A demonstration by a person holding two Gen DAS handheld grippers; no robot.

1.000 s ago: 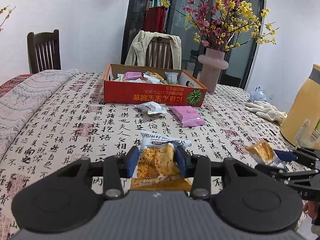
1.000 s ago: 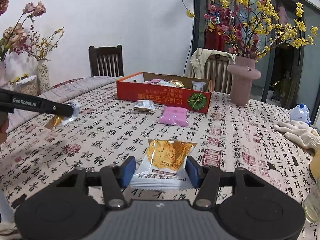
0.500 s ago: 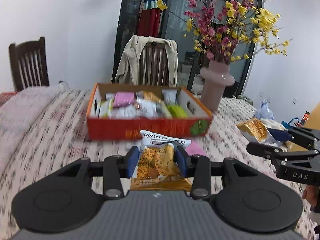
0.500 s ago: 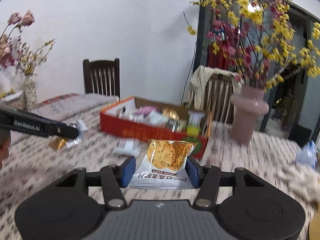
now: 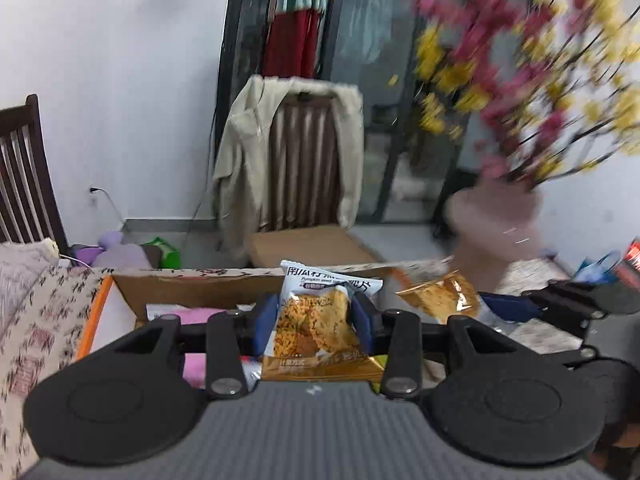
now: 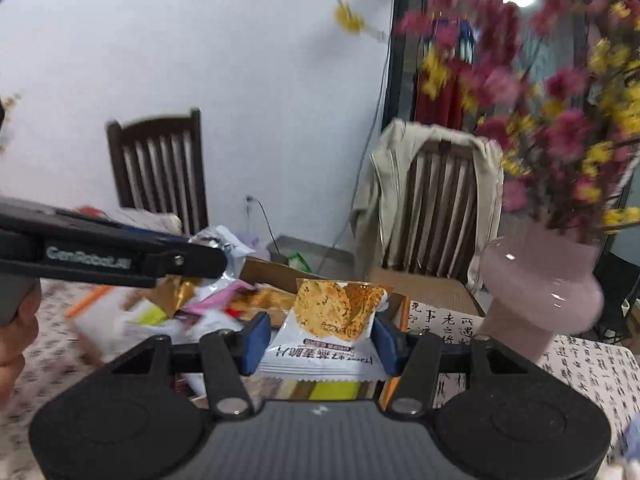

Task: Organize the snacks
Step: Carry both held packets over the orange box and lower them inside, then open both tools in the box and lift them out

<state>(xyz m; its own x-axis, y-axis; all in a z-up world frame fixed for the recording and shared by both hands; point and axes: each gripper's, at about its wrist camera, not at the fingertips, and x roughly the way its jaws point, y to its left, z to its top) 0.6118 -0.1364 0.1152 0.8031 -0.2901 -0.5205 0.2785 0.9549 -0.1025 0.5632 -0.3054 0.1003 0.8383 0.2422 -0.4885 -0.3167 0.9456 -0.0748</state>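
Note:
My left gripper is shut on a gold-and-white crisp snack packet, held upright over the orange cardboard box. My right gripper is shut on a second crisp packet, white end toward me, above the same box. Several snack packets, among them pink ones, lie inside the box. In the left wrist view the right gripper comes in from the right with its packet. In the right wrist view the left gripper reaches in from the left.
A pink vase of red and yellow blossoms stands right of the box, close to my right gripper. Behind the table are a chair draped with a beige jacket and a dark wooden chair. The calligraphy-print tablecloth covers the table.
Both grippers have travelled forward across the table with their packets, from the near side to above the box. The box and vase now loom close; the loose packets on the cloth have dropped out of sight.

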